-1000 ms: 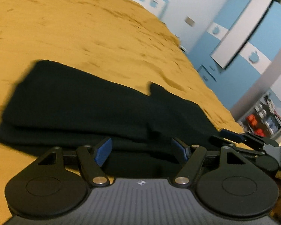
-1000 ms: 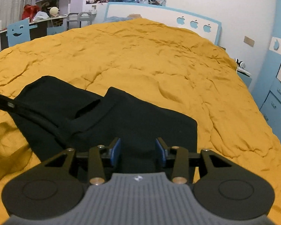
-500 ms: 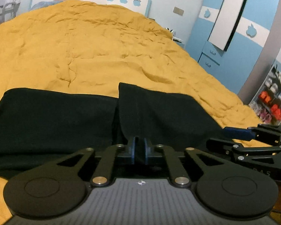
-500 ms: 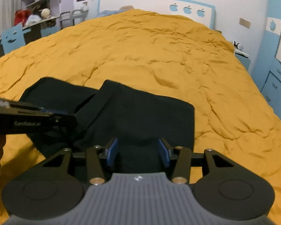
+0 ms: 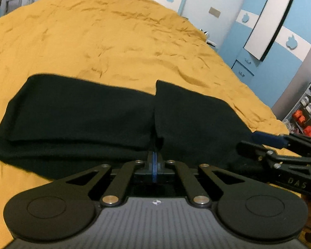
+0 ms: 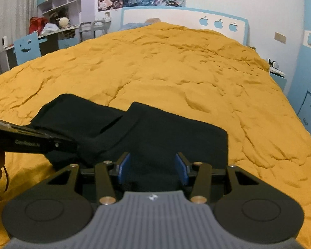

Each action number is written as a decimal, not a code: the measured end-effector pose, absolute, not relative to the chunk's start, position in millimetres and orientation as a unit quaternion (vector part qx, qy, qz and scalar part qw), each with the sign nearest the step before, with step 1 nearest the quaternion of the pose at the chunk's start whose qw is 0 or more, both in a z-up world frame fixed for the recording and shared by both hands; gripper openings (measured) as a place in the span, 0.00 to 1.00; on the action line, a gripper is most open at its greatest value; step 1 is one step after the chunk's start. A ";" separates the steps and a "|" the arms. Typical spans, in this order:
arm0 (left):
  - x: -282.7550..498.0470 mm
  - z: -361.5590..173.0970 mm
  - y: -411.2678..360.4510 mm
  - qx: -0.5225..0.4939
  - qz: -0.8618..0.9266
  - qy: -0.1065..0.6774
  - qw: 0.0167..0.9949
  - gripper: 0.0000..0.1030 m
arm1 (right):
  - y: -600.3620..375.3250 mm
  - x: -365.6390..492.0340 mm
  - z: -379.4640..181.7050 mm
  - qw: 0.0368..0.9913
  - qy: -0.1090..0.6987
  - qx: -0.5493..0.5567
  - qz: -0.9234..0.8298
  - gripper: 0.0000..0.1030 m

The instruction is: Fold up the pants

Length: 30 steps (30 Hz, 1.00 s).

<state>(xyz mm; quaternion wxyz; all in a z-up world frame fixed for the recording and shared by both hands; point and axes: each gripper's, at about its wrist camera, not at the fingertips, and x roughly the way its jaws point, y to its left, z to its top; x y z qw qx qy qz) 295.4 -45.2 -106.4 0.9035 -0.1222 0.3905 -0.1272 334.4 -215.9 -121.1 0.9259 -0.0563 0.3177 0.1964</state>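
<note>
Left gripper (image 5: 154,161) pinching shut on black pants (image 5: 89,114) edge, lower centre. Right gripper (image 6: 153,166) hovering half-open over pants, gripping nothing. Orange bedspread (image 6: 176,66) filling frame.

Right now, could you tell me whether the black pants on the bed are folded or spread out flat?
Folded. The black pants lie doubled on the orange bedspread, one layer's edge stepped over another.

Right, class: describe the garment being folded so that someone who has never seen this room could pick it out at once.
Find the big bed under the mustard-yellow bedspread. Near its front edge lie the black pants, partly folded, one flap over another. They are the only dark thing on the yellow cover, and the left gripper is pinched shut at their near edge.
</note>
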 end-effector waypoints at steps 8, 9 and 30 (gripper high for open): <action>284.6 -88.5 8.9 -0.153 -0.080 0.369 0.913 0.43 | -203.1 342.5 -144.5 0.895 0.386 -0.079 0.208 0.47; 283.6 -87.2 22.0 -0.159 -0.063 0.367 0.914 0.49 | -206.2 341.8 -140.1 0.899 0.378 -0.062 0.212 0.47; 279.5 -164.9 163.7 -0.461 0.057 0.363 0.808 0.79 | -188.5 344.2 -135.7 0.915 0.330 -0.048 0.226 0.48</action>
